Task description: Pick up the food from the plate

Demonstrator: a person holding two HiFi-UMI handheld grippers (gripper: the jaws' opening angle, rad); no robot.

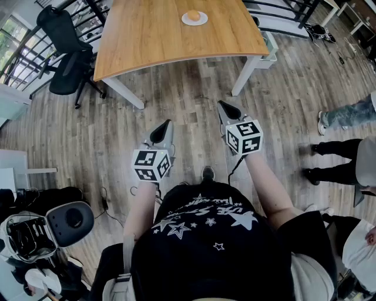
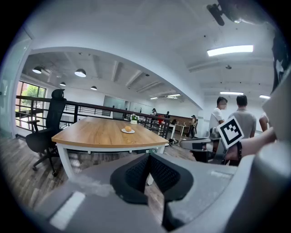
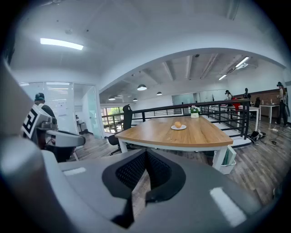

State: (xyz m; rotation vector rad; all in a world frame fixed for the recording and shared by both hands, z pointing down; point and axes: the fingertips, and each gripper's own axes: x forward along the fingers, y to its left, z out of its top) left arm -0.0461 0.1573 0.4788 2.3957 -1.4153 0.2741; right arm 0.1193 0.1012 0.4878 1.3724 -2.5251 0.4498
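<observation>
A round orange piece of food (image 1: 193,15) lies on a small white plate (image 1: 202,21) near the far edge of a wooden table (image 1: 158,35). The table stands well ahead of me. Both grippers hang over the wooden floor, short of the table. My left gripper (image 1: 166,124) is shut with nothing in it, its dark pads meeting (image 2: 148,157). My right gripper (image 1: 223,106) is shut and empty too, jaws touching (image 3: 145,154). The gripper views show the food (image 2: 128,129) (image 3: 178,124) far off on the tabletop.
A black office chair (image 1: 64,56) stands left of the table. A white bin (image 1: 271,46) sits by the table's right leg. People stand on the right (image 1: 343,114). A railing (image 3: 218,111) runs behind the table. Gear lies at lower left (image 1: 35,235).
</observation>
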